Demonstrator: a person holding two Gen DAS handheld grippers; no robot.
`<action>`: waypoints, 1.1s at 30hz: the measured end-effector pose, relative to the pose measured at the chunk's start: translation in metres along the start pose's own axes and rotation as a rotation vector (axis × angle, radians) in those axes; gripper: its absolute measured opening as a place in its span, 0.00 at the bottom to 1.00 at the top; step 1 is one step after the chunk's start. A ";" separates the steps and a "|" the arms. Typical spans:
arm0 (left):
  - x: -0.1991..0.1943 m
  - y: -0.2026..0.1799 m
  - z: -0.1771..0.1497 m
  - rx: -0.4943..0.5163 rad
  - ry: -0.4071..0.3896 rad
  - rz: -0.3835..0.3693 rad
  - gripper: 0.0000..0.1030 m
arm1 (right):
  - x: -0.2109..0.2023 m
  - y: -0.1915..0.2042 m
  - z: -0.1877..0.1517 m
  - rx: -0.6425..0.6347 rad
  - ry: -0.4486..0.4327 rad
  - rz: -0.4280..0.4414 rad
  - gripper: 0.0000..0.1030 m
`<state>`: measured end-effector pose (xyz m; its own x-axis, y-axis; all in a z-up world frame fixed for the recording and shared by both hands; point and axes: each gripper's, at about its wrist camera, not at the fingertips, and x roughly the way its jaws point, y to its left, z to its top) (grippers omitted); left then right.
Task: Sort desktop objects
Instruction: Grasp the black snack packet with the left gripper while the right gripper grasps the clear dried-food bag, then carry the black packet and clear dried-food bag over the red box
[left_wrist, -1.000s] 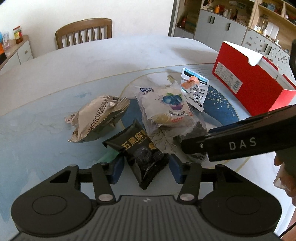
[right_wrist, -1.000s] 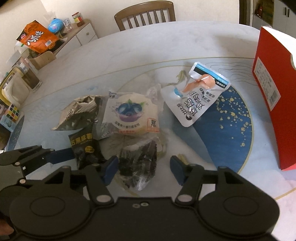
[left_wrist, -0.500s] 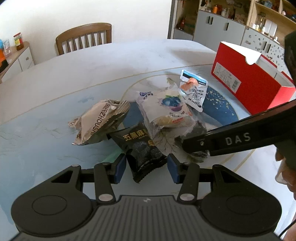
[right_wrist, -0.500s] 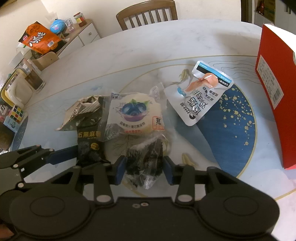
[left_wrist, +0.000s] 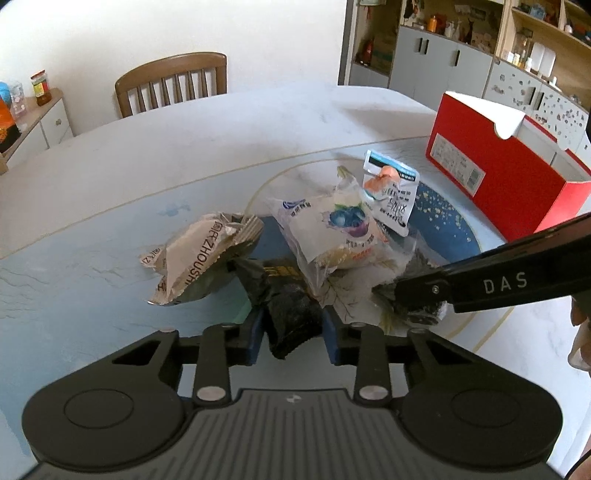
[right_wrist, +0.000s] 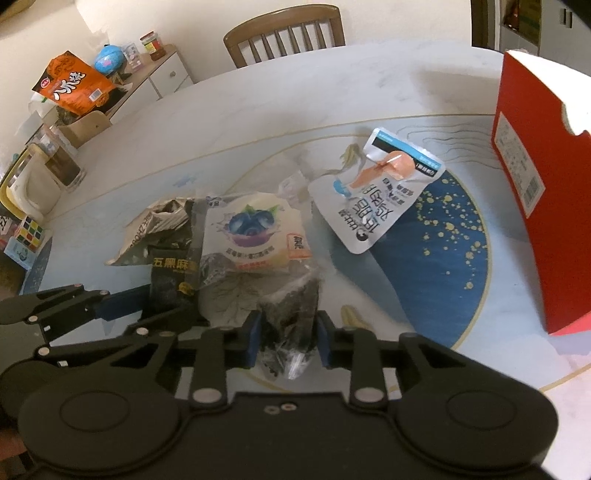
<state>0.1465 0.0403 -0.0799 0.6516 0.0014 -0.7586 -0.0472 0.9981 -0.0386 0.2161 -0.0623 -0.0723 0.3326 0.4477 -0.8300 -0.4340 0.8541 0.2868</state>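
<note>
The black packet (left_wrist: 291, 317) sits pinched in the left gripper (left_wrist: 293, 332) at the pile's near edge; the right gripper (right_wrist: 286, 338) clamps the clear packet (right_wrist: 290, 314) beside it. Both grasps look made, so lifting likely comes next. The red box (right_wrist: 543, 206) stands right, across open table (left_wrist: 147, 166).

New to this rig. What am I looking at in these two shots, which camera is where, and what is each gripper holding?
No robot arm here: a person holds a two-finger gripper in each hand, each with a fisheye camera looking along its fingers. In the left wrist view, the left gripper is shut on the black snack packet. In the right wrist view, the right gripper is shut on the clear packet of dark pieces. On the table lie a blueberry bun bag, a white pouch and a crumpled foil wrapper; a red box stands at the right.
</note>
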 end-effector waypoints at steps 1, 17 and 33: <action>-0.001 0.000 0.000 0.000 -0.001 -0.001 0.25 | -0.002 -0.001 0.000 0.000 -0.002 0.000 0.26; -0.032 -0.008 -0.001 -0.030 -0.030 -0.043 0.17 | -0.041 -0.016 -0.009 0.014 -0.032 -0.001 0.25; -0.068 -0.049 0.014 0.017 -0.110 -0.127 0.11 | -0.092 -0.034 -0.017 0.042 -0.090 0.009 0.25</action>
<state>0.1152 -0.0076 -0.0170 0.7302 -0.1187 -0.6728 0.0527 0.9916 -0.1179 0.1865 -0.1368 -0.0140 0.4040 0.4756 -0.7814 -0.4025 0.8595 0.3150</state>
